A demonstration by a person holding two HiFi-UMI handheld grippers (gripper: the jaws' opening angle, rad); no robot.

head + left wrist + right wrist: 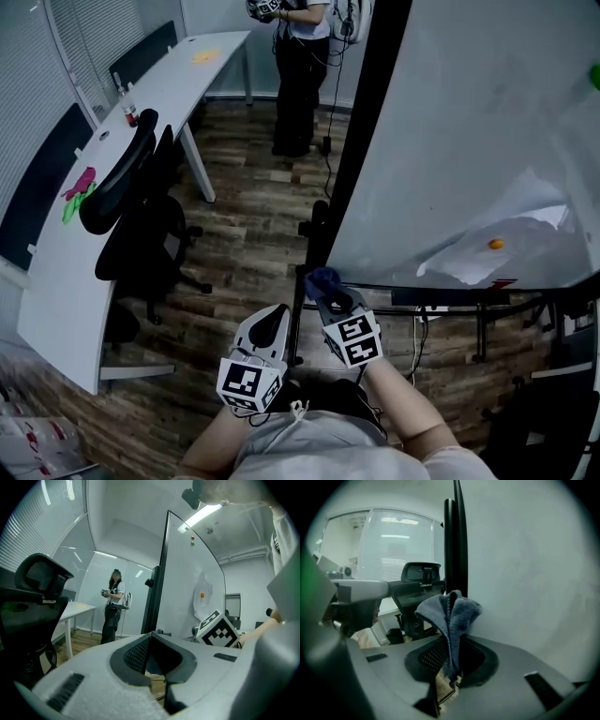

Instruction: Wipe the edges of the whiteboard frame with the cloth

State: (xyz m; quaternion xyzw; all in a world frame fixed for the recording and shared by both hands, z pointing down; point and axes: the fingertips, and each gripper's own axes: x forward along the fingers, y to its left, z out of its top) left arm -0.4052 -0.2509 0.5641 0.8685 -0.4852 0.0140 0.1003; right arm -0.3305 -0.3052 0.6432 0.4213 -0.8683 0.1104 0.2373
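Note:
A tall whiteboard on a stand has a black frame edge running down its left side. My right gripper is shut on a blue-grey cloth, which bunches above the jaws and sits close to the frame's lower left corner. In the right gripper view the black frame edge rises just behind the cloth. My left gripper hangs lower and to the left, jaws shut with nothing between them, away from the board. The board frame shows ahead in the left gripper view.
A black office chair stands left of the board beside a long white desk. A person stands at the far end of the room on wood flooring. A paper sheet with an orange magnet hangs on the board.

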